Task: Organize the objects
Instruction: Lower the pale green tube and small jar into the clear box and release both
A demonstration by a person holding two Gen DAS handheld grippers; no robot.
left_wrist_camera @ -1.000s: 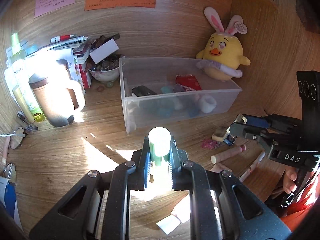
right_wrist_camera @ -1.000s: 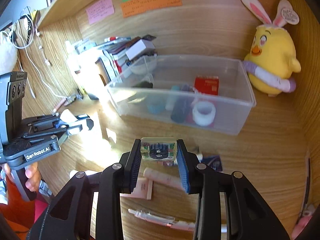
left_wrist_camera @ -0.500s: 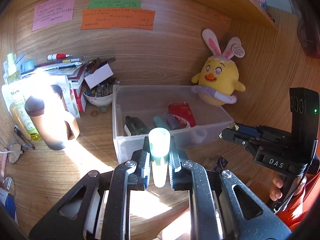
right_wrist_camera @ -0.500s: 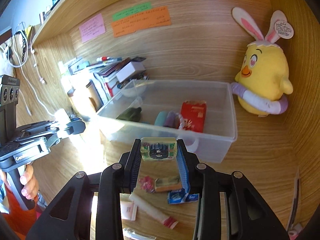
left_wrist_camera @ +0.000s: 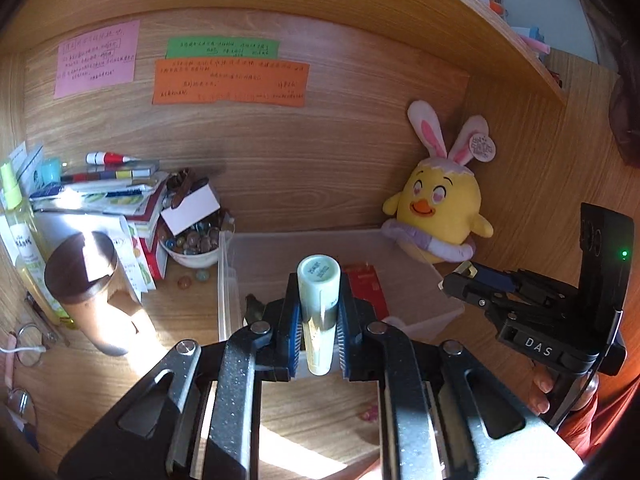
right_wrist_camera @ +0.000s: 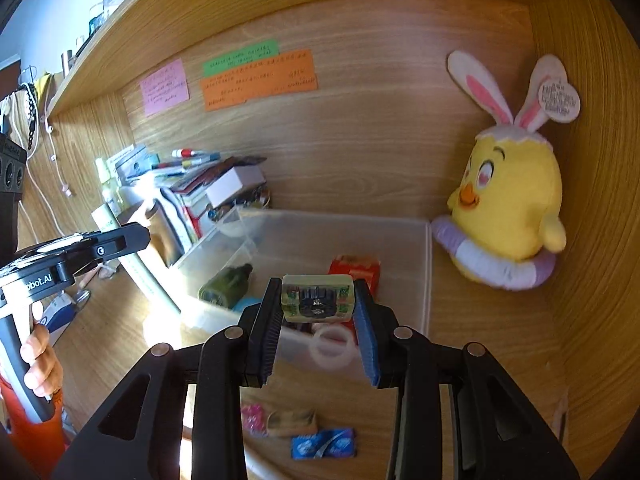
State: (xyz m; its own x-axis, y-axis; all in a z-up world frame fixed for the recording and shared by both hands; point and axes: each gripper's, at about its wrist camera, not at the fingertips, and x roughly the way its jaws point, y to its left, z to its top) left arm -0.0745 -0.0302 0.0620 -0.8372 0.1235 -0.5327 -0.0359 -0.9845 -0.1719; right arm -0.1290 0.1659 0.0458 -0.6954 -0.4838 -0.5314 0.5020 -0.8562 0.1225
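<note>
Loose items, nearest: a pink packet (right_wrist_camera: 253, 419), a tan wrapper (right_wrist_camera: 292, 423) and a blue sachet (right_wrist_camera: 323, 443) lie on the desk (right_wrist_camera: 460, 320) in front of the bin, not yet picked up.
Left gripper (left_wrist_camera: 319, 320): closed on a pale green tube (left_wrist_camera: 318, 312), held upright with its cap at the top; the fingers pinch it about mid-body, near the front left part of the bin.
Right gripper (right_wrist_camera: 318, 308): closed on a small clear block (right_wrist_camera: 318, 298) with a dark round piece inside, gripped by its two short ends, level, over the bin's near wall.
Clear bin (right_wrist_camera: 426, 280): just beyond both grippers; it already holds a dark green bottle (right_wrist_camera: 224, 284) at left, a red box (right_wrist_camera: 354, 270) toward the far middle and a white ring (right_wrist_camera: 332, 346) against the near wall.
Step, as I judge it: carry both items over the rim and let go inside.
Doing it well: clear the near wall fully before lowering; lower each item close to the floor of the bin so it does not bounce out.
Spacing: send the tube to the open floor left of the red box and the block to the right, so the grippers stay apart.
Tube release: tip it flat first, as upright it would likely topple.
Hedge: how much free floor lies behind the block is hidden from both views.
Far: a yellow plush chick (left_wrist_camera: 438, 208) sits just right of the bin; leave it alone.
</note>
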